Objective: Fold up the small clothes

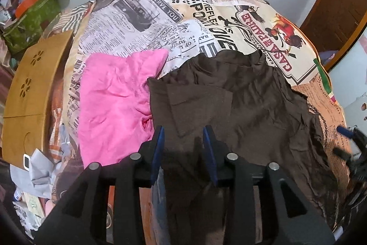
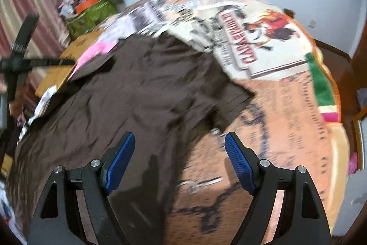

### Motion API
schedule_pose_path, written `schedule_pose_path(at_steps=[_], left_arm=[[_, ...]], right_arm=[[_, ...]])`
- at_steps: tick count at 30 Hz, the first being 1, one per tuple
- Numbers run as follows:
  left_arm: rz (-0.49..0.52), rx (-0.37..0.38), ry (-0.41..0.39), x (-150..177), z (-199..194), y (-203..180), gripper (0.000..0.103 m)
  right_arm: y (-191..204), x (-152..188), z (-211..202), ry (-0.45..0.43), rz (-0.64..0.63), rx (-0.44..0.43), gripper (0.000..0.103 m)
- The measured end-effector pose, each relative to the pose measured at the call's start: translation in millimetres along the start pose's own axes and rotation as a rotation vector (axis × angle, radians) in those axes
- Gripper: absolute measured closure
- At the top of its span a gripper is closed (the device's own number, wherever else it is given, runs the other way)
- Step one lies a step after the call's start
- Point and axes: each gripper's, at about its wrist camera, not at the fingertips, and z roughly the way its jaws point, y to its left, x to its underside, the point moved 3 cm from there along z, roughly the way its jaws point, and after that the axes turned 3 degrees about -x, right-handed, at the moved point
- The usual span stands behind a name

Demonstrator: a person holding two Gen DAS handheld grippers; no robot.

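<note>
1 brown shirt (image 1: 240,107), 1 pink garment (image 1: 114,102), 2 grippers

In the left wrist view a shirt (image 1: 240,107) lies at centre on a printed cloth (image 1: 137,22), a second garment (image 1: 114,102) touching its left edge. A board (image 1: 29,88) sits at far left, a box (image 1: 29,22) at upper left.

Brown garment (image 1: 240,107): plain dark brown. Pink garment (image 1: 114,102): plain bright pink. Bed cover (image 1: 142,22): black-and-white newsprint pattern, with cream, orange and red poster prints. Gripper pads (image 2: 119,162): blue, textured.
</note>
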Motion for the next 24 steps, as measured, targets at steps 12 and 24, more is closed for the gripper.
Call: schedule_pose_path(at_steps=[12,24], left_arm=[[0.063,-0.09,0.018,11.0,35.3,-11.4,0.049],[-0.004,-0.147,-0.089,5.2,2.8,17.9,0.045]], right_arm=[[-72.2,-30.4,50.4,0.075,0.083,0.13,0.029],[-95.9,-45.9,109.5,0.185,0.017,0.196,0.071]])
